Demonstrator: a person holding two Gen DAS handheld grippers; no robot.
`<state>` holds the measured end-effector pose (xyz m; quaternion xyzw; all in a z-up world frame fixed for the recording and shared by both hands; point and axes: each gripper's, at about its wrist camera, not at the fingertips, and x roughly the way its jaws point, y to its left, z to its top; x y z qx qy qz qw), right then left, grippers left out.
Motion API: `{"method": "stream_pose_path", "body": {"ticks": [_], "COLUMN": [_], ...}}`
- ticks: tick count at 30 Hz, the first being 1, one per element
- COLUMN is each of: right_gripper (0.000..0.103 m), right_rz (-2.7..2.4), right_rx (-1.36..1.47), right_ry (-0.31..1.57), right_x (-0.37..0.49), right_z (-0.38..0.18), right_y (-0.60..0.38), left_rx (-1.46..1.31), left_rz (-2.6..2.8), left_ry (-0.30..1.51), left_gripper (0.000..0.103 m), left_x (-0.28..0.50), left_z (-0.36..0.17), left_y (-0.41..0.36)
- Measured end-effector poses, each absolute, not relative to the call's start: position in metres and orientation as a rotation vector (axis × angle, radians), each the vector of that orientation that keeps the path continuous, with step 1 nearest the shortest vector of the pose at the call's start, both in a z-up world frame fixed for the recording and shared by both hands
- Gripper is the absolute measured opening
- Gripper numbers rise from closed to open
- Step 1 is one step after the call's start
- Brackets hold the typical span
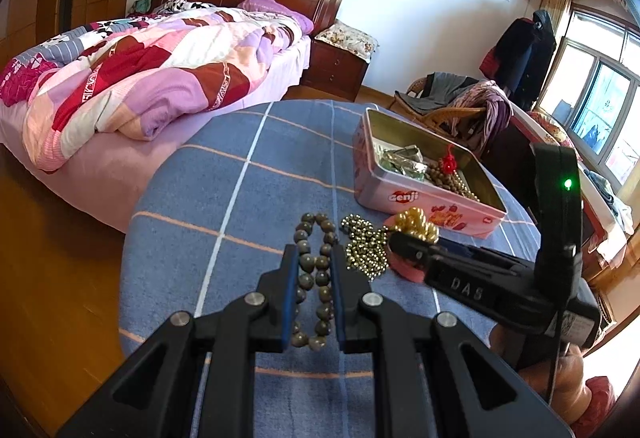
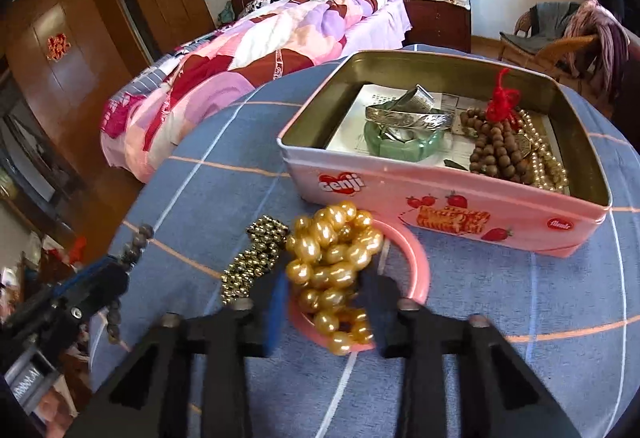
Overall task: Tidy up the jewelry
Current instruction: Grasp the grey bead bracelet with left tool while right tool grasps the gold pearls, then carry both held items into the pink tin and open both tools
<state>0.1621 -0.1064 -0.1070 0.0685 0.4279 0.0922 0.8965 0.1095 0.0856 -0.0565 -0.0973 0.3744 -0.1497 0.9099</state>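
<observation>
A pink tin box [image 1: 420, 198] [image 2: 440, 206] stands open on the blue checked table, holding bangles, brown beads [image 2: 492, 150] and pearls. My left gripper [image 1: 316, 258] is shut on a dark grey bead bracelet [image 1: 316, 278], which hangs between its fingers. My right gripper [image 2: 328, 278] is closed around a gold pearl strand [image 2: 336, 262] [image 1: 414, 224] that lies over a pink bangle [image 2: 416, 262]. A small brass bead chain [image 1: 364, 246] [image 2: 256, 258] lies on the cloth between the two grippers.
The round table with its blue checked cloth [image 1: 248, 198] stands beside a bed with a patchwork quilt [image 1: 140, 78]. A wicker chair with clothes [image 1: 460, 106] is behind the tin. A nightstand [image 1: 336, 62] is at the back.
</observation>
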Motion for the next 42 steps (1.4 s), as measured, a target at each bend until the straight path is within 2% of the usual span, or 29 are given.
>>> {"method": "stream_pose_path", "body": {"ticks": [4, 20, 32, 42], "right_gripper": [0.021, 0.021, 0.021, 0.021], "right_rz": [0.191, 0.133, 0.067, 0.035], "right_rx": [0.170, 0.221, 0.229, 0.210], "right_ry": [0.885, 0.664, 0.610, 0.587], "right_x": [0.157, 0.082, 0.039, 0.021], "right_z": [-0.105, -0.027, -0.013, -0.010], "right_y": [-0.112, -0.144, -0.166, -0.176], "left_rx": [-0.200, -0.167, -0.100, -0.063], "left_rz": [-0.315, -0.363, -0.413, -0.470], "left_ry": [0.764, 0.710, 0.648, 0.659], "left_gripper": [0.016, 0.016, 0.016, 0.016], "left_x": [0.108, 0.085, 0.060, 0.049], "left_z": [-0.053, -0.029, -0.006, -0.007], "left_y": [0.085, 0.066, 0.043, 0.022]}}
